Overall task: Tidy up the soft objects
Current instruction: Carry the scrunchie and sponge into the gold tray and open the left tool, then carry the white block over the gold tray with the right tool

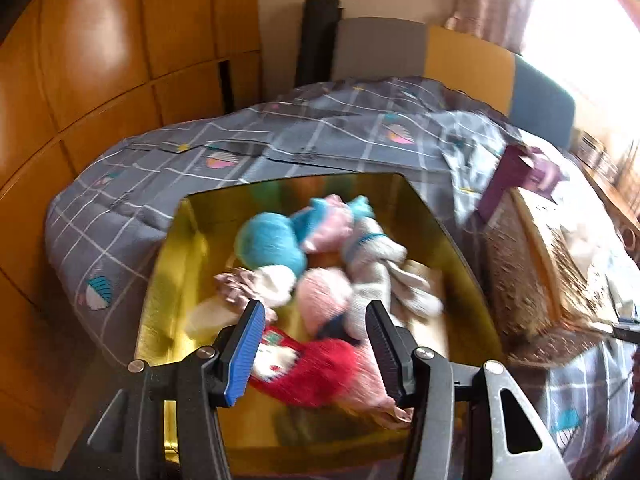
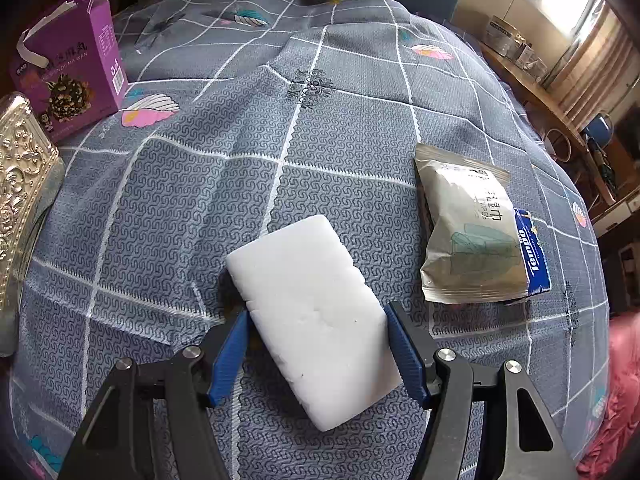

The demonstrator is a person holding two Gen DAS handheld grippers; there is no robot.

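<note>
Your left gripper (image 1: 316, 344) hangs wide open and empty over the gold box (image 1: 432, 216) where the soft toys (image 1: 320, 248) are gathered, while your right gripper (image 2: 318, 344) brackets the white sponge (image 2: 310, 312) on the quilt (image 2: 160, 208), probably for collecting it.

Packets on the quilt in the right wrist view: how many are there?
2. A grey-green wipes packet lies right of the white sponge; a blue Tempo tissue packet lies partly under its right edge. Others may be hidden.

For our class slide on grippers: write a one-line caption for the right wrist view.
Right gripper straddles a white sponge block lying on the grey checked bedspread.
</note>
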